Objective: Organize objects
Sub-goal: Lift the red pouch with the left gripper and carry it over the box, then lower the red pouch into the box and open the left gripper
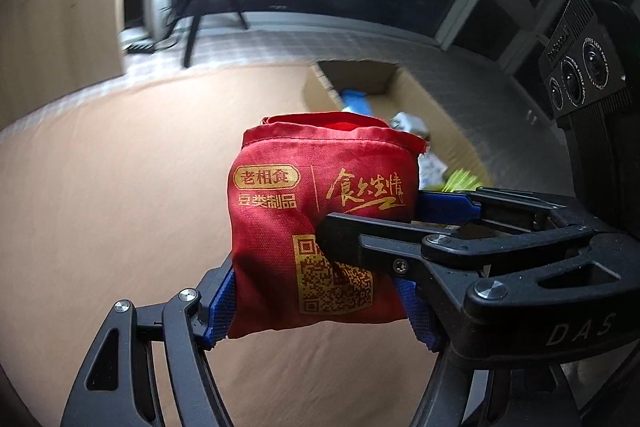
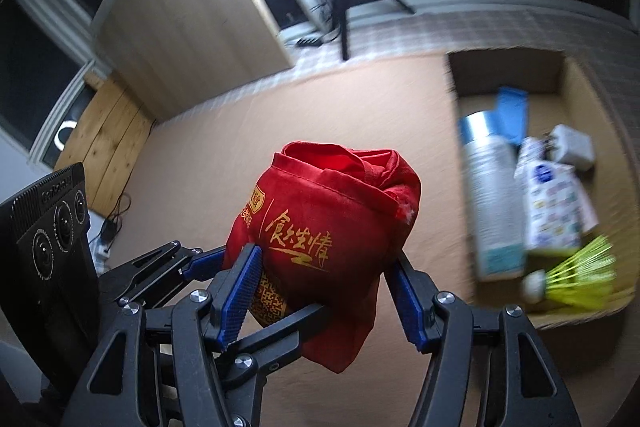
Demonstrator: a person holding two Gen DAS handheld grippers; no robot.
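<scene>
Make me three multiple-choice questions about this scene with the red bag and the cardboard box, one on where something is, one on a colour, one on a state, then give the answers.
1. Where is the spray can?
A. inside the cardboard box
B. on the floor by the tripod
C. between a gripper's fingers

2. What colour is the print on the red bag?
A. white
B. gold
C. black

3. How is the red bag being held?
A. lying loose on the surface
B. gripped by one gripper only
C. gripped by both grippers at once

Answers:
1. A, the spray can lies in the cardboard box beside a yellow shuttlecock.
2. B, the red bag carries gold lettering and a gold square code.
3. C, the left gripper and the right gripper each have blue pads pressed on its sides, lifted off the surface.
</scene>
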